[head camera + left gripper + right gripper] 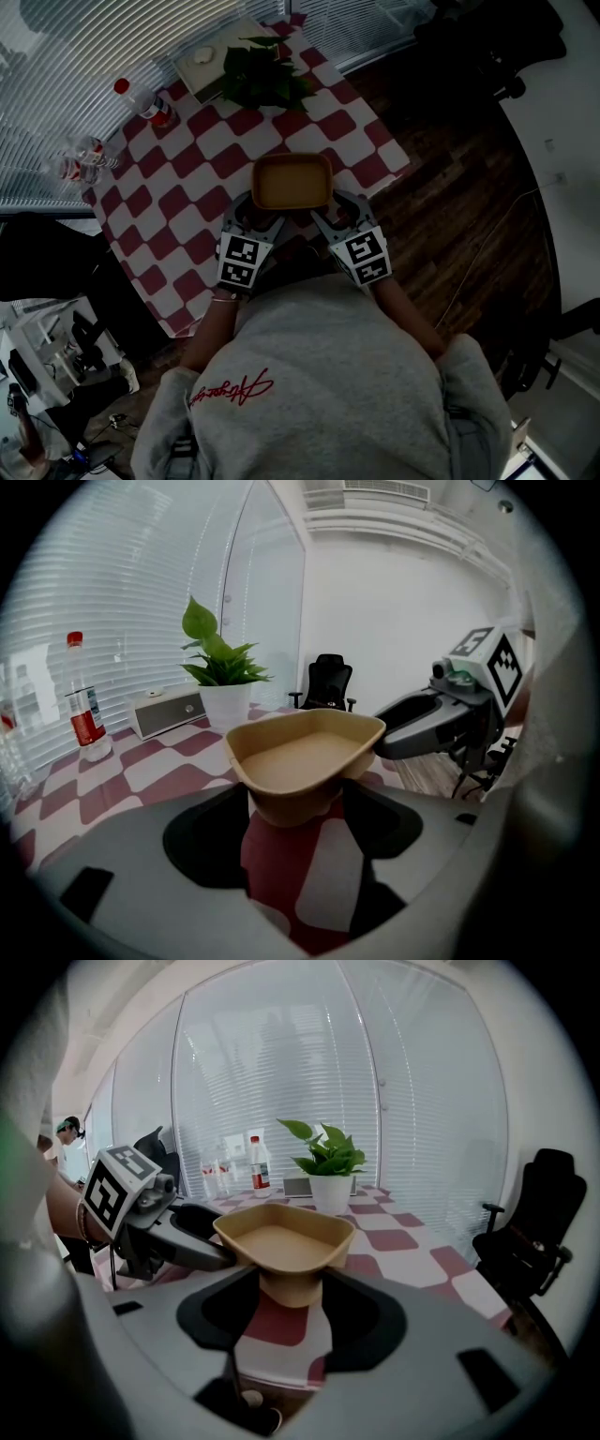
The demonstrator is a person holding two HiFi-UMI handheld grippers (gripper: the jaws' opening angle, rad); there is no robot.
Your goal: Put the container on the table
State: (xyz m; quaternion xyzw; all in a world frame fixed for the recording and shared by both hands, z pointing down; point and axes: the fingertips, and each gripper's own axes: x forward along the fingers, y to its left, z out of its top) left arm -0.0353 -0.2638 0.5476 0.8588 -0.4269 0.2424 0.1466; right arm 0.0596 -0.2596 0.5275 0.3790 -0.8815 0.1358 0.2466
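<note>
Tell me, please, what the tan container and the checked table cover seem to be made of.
The container is probably moulded paper pulp or a similar fibre: it has a matte tan surface, a thick rounded rim and no shine. The table cover looks like cloth, though it may be vinyl. It has red and white checks and a dull finish, and the pictures do not show the weave.

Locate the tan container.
Head view, centre: the tan container is gripped between left gripper and right gripper, over the near edge of the checkered table.
</note>
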